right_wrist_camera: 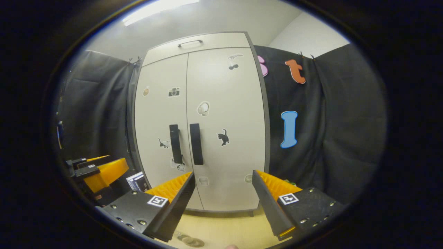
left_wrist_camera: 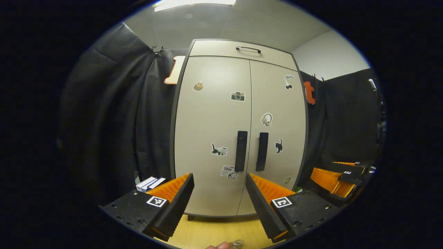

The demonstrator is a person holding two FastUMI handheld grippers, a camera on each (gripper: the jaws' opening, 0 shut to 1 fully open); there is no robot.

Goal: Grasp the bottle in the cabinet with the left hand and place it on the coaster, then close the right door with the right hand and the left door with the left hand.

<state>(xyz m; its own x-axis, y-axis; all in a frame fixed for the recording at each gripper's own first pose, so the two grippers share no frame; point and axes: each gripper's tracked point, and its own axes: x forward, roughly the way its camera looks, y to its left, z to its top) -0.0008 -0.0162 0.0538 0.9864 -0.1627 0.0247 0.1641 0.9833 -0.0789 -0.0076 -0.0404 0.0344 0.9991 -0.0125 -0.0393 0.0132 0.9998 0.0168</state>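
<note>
The pale cabinet (left_wrist_camera: 238,48) stands straight ahead with stickers on it. Its left door (left_wrist_camera: 211,131) and right door (left_wrist_camera: 277,128) are both shut, and the two dark handles (left_wrist_camera: 241,151) (left_wrist_camera: 262,151) sit side by side at the seam. My left gripper (left_wrist_camera: 219,207) is open and empty, a short way in front of the doors. My right gripper (right_wrist_camera: 223,207) is open and empty too, facing the right door (right_wrist_camera: 225,114). A clear glassy object (left_wrist_camera: 237,243) shows at the bottom edge on the tabletop, and round glassy shapes (right_wrist_camera: 189,241) lie low in the right gripper view; I cannot tell what they are.
The cabinet rests on a light wooden tabletop (left_wrist_camera: 207,231). A small white and blue box (left_wrist_camera: 150,183) lies by the cabinet's left foot. My right gripper (left_wrist_camera: 341,176) is off to the right in the left gripper view. Black cloth walls close in on both sides.
</note>
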